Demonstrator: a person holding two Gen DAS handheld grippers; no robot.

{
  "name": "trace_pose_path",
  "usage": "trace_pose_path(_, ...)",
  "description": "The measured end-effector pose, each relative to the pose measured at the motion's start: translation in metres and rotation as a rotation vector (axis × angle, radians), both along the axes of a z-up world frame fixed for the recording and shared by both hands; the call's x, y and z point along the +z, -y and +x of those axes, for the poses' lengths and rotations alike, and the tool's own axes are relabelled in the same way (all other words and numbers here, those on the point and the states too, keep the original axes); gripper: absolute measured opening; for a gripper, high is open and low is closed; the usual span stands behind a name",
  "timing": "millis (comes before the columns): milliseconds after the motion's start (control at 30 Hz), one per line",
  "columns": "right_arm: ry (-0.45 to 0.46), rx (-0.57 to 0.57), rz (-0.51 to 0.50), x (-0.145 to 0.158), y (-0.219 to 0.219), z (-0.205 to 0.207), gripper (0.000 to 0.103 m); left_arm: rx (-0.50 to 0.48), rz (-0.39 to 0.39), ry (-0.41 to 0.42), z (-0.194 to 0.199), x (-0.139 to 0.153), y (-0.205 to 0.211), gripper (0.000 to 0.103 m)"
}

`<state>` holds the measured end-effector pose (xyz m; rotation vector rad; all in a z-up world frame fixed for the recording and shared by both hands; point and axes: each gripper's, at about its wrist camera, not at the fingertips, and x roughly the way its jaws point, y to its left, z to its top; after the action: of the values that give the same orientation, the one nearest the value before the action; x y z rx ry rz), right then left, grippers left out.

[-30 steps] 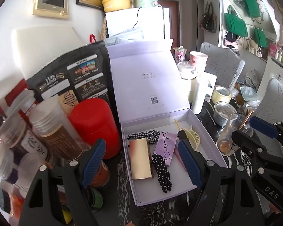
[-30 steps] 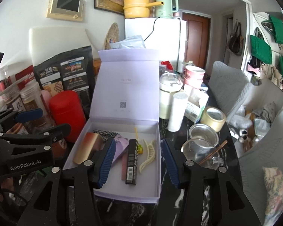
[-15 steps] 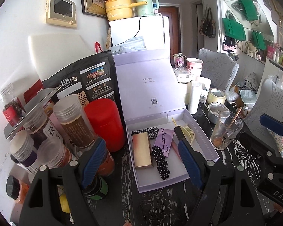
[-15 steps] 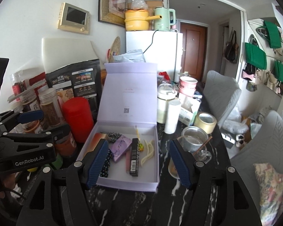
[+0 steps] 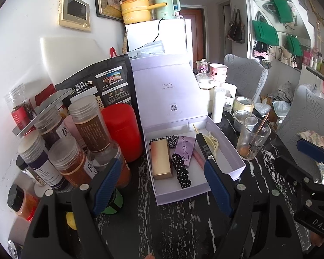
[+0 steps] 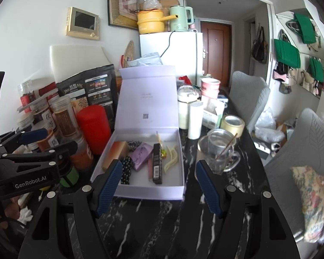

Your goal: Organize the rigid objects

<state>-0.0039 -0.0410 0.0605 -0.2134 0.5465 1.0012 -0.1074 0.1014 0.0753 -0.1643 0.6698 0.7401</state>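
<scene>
Both claws are hanging empty over the black marble desk (image 6: 157,220), drawn back from the lavender gift box (image 6: 149,193) that a second ago filled more of each view. The right claw (image 6: 158,186) is standing wide, its jaws having just been opening with nothing between them; the left claw (image 5: 162,185) is also gaping and holding nothing. Inside the box, a black tube (image 6: 157,164) is lying beside a cream hair clip (image 6: 171,160), a gold case (image 5: 161,159), a purple card (image 5: 186,149) and what appears to be a polka-dot scrunchie (image 5: 182,173). The retreat is suggesting the tube is freshly placed and this packing step finished.
</scene>
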Motion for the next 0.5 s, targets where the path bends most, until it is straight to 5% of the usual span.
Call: trace_pose_path(500,-0.003,-0.025,-0.01,-0.006,0.015,-0.012,0.071,-0.004,-0.03,0.001,-0.011,-0.007,0.008,0.079)
